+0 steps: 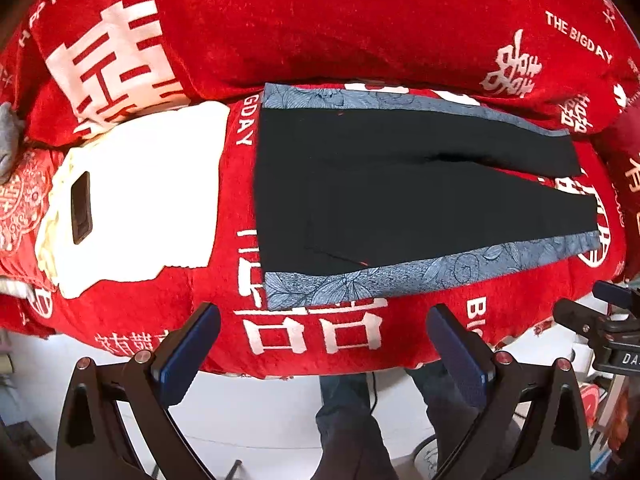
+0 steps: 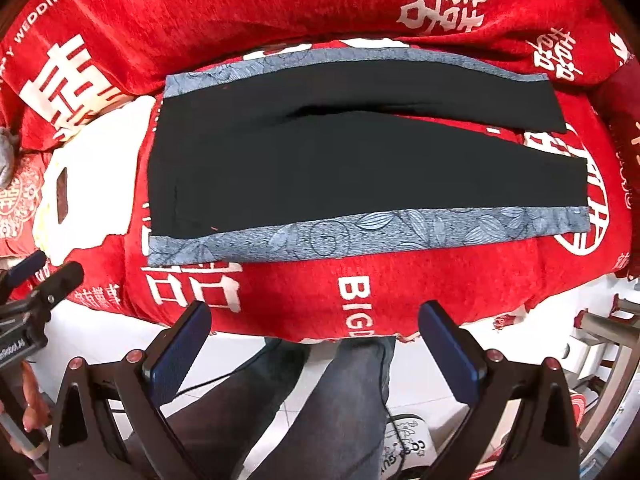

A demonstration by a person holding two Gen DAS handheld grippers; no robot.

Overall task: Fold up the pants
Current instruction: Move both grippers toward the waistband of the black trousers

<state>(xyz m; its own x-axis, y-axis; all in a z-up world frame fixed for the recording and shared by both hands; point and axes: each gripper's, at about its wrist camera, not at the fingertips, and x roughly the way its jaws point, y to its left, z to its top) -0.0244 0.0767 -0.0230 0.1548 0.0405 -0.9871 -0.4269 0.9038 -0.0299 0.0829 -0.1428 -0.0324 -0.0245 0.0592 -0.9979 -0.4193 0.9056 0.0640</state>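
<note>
Black pants (image 1: 400, 196) with blue floral side stripes lie flat and unfolded on a red bedspread (image 1: 320, 32), waist at the left, legs running right and slightly apart. They also show in the right wrist view (image 2: 340, 160). My left gripper (image 1: 324, 344) is open and empty, hovering over the bed's near edge, below the waist end. My right gripper (image 2: 316, 340) is open and empty, over the bed's near edge below the middle of the pants. The right gripper shows in the left wrist view at the right edge (image 1: 600, 320), and the left gripper in the right wrist view at the left edge (image 2: 36, 288).
A white cloth (image 1: 140, 200) with a dark phone-like object (image 1: 81, 208) on it lies left of the pants. Red pillows (image 1: 360, 20) line the back. A grey item (image 1: 8, 140) sits at the far left. The person's legs (image 2: 320, 408) stand on white floor tiles below.
</note>
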